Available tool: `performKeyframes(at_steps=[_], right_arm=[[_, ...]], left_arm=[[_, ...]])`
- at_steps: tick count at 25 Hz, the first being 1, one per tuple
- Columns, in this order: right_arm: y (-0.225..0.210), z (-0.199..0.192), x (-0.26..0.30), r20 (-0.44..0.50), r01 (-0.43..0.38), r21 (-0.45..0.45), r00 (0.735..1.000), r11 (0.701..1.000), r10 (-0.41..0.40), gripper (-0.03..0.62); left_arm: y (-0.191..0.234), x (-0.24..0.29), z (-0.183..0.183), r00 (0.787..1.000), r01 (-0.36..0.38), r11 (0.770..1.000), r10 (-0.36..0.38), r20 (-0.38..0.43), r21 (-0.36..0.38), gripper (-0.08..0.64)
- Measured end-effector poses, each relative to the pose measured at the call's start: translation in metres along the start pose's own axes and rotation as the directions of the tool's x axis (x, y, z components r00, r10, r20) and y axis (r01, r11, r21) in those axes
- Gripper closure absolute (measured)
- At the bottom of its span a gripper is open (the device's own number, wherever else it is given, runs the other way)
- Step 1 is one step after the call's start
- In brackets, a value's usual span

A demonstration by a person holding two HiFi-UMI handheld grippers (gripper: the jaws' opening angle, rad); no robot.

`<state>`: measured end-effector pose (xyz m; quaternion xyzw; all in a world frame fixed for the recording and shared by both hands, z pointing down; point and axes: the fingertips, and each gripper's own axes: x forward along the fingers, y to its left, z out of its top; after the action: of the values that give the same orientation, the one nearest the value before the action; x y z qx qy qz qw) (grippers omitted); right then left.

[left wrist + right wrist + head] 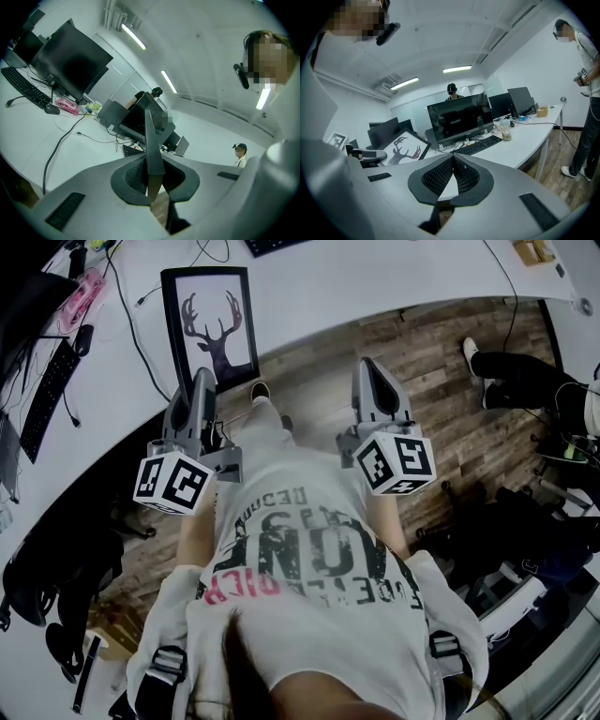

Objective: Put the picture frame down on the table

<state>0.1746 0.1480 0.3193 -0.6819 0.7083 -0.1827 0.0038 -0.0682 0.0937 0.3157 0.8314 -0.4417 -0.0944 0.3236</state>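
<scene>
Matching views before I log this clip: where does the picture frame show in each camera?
Head view: picture frame upper left, deer print showing, near edge in the left gripper.
Left gripper view: frame at centre, edge-on, a thin dark strip between shut jaws.
Right gripper view: frame left of centre, deer print facing the camera.
Shared landmark: the white table, in all three.

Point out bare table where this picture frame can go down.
Bare: the table right of the picture frame, up to the far keyboard. Crowded: left of the frame, where a black cable, a mouse and the left keyboard lie.
</scene>
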Motion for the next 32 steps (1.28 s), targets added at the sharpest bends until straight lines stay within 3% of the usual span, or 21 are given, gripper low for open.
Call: performKeyframes(at_steps=[19, 32], right_arm=[[0.023, 0.025, 0.136, -0.057, -0.042, 0.007, 0.998, 0.999, 0.042, 0.591], [0.037, 0.026, 0.172, -0.066, -0.04, 0.0, 0.997, 0.999, 0.04, 0.591]], left_arm=[[0.066, 0.087, 0.059, 0.999, -0.05, 0.998, 0.05, -0.02, -0.029, 0.534], [0.097, 0.095, 0.073, 0.997, -0.069, 0.996, 0.068, -0.028, -0.048, 0.534]])
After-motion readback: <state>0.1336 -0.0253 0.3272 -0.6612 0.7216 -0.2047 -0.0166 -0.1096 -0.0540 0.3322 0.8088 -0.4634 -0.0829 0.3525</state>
